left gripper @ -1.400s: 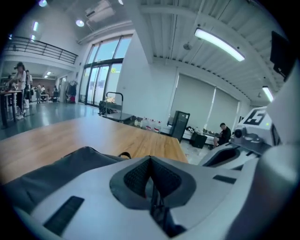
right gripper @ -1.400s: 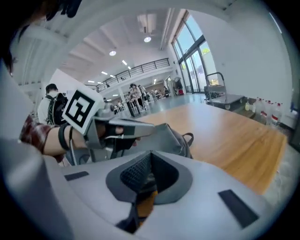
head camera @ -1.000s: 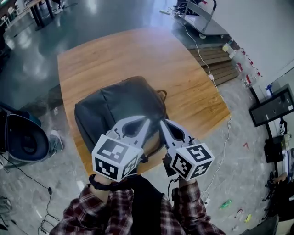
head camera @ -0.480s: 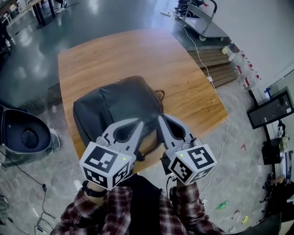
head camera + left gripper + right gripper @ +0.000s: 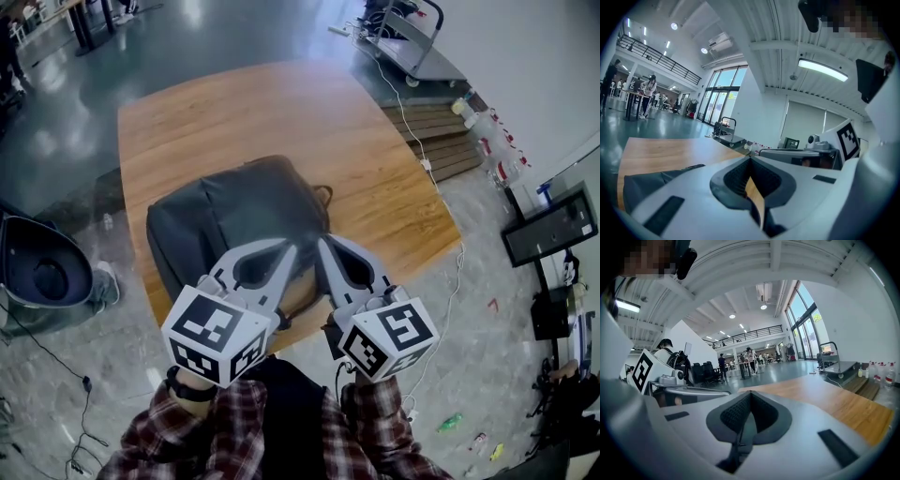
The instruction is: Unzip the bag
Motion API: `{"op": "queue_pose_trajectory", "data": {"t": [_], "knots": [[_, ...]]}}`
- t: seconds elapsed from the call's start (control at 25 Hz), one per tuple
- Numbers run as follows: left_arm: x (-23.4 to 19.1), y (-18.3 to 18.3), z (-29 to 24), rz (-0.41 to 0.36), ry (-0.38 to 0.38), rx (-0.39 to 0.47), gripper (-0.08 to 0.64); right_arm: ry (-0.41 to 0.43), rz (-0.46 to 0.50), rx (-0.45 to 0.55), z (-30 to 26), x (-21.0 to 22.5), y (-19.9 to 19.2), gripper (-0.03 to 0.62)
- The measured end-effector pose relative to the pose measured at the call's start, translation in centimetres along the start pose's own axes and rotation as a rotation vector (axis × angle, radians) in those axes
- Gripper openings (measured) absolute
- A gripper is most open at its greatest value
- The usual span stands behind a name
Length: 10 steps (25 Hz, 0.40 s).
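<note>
A dark grey backpack (image 5: 234,217) lies flat on the wooden table (image 5: 244,108), its carry handle (image 5: 324,195) toward the right. Both grippers hover side by side above the bag's near edge and touch nothing. My left gripper (image 5: 291,247) is shut and empty, and so is my right gripper (image 5: 321,242); their tips nearly meet. In the left gripper view the shut jaws (image 5: 750,158) fill the lower frame, with a strip of the bag (image 5: 640,182) at the left. The right gripper view shows its shut jaws (image 5: 749,394) and the table (image 5: 843,409) beyond. No zipper pull is visible.
A black office chair (image 5: 42,274) stands on the floor at the left. Behind the table are a metal cart (image 5: 412,39) and wooden steps (image 5: 448,131). A white cable (image 5: 452,281) trails along the table's right side. A monitor (image 5: 551,225) sits at far right.
Both grippers have drifted slightly down and toward the person, the left one a little to the left. They stay shut. The bag has not moved.
</note>
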<state>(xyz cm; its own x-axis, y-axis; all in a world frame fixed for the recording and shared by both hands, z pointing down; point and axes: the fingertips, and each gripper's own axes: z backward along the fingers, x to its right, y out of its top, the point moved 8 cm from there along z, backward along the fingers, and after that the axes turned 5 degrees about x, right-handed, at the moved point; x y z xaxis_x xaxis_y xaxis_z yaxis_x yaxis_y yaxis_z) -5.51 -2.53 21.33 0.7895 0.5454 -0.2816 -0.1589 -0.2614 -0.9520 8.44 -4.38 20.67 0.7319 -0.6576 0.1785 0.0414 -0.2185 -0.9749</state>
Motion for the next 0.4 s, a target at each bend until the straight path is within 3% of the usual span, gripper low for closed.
{"op": "queue_pose_trajectory", "data": {"t": [0.4], "knots": [[-0.2, 0.5, 1.5, 0.008, 0.005, 0.019, 0.006, 0.031, 0.013, -0.034, -0.9, -1.4, 0.0, 0.010]]}}
